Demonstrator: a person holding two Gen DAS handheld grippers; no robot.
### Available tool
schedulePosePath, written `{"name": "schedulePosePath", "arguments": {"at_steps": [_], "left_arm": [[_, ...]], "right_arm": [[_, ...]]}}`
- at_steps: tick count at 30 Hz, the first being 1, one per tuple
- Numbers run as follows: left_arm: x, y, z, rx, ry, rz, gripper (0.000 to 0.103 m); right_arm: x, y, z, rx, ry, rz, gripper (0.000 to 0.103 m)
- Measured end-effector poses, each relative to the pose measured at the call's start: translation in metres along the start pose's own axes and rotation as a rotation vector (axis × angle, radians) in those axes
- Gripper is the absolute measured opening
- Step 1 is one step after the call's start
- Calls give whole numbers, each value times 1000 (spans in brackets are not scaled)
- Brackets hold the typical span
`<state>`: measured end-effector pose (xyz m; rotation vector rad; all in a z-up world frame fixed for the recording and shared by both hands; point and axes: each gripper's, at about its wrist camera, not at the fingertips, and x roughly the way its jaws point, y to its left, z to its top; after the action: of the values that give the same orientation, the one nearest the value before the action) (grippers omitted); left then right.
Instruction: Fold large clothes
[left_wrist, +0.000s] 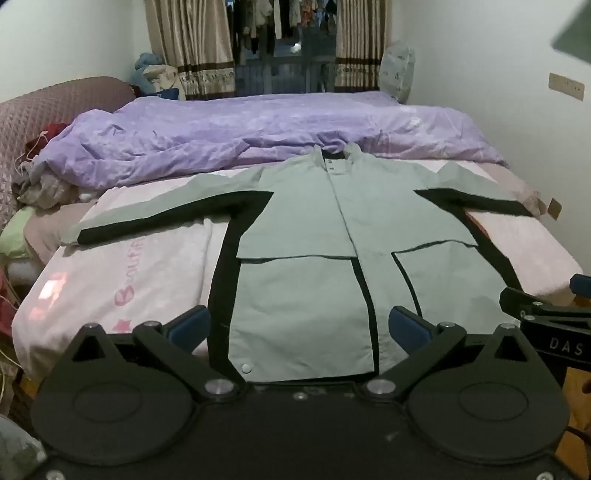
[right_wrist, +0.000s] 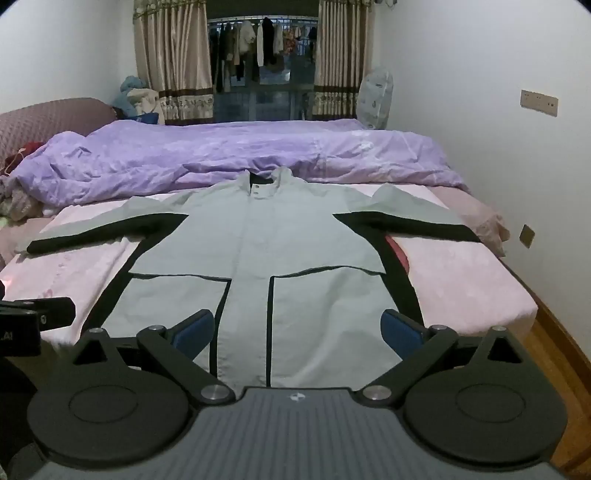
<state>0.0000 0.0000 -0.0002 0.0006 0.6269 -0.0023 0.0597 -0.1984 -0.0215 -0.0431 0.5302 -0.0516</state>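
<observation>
A bed (right_wrist: 480, 295) covered by a pink sheet (left_wrist: 140, 280) carries a pale green jacket (right_wrist: 258, 266) with black trim, spread flat, front up, both sleeves stretched out sideways. Just beyond the jacket's collar lies a rumpled purple quilt (right_wrist: 207, 155), across the bed's far half.

1. The jacket (left_wrist: 325, 236) lay flat on the bed (left_wrist: 535, 251), front up, collar toward the far end.
2. Its sleeves stretched out to the left and right.
3. The duvet (left_wrist: 221, 136) lay bunched behind the collar, across the bed.
4. The curtains (right_wrist: 173, 62) hung behind the bed.
5. The left gripper (left_wrist: 301, 328) and right gripper (right_wrist: 299, 328) hung over the hem, side by side.
</observation>
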Motion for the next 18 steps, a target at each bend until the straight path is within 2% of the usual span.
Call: {"name": "schedulePosePath", "arguments": {"at_steps": [2,4,5,7,9,14,18], "left_arm": [[0,1,-1,7,7,-14,103],[-3,2,-4,21,4,-19,103],[2,-6,-1,52,41,0,103],[-5,-11,-4,71,14,2,103],[-3,-15,-2,87,25,12,103],[1,-2,-2,36,31,-5,103],[4,-3,-3,34,35,-9,103]], "right_arm": [[-1,7,1,-2,-13,5,103],[-7,-8,-6,59,-37,55,103],[-6,-6,-7,61,-36,55,103],[-10,-5,-11,53,-45,62,103],[-7,-5,-13,51,-46,70,103],[-5,-5,-13,55,-40,100,103],[-6,-6,-15,56,-44,111,103]]}}
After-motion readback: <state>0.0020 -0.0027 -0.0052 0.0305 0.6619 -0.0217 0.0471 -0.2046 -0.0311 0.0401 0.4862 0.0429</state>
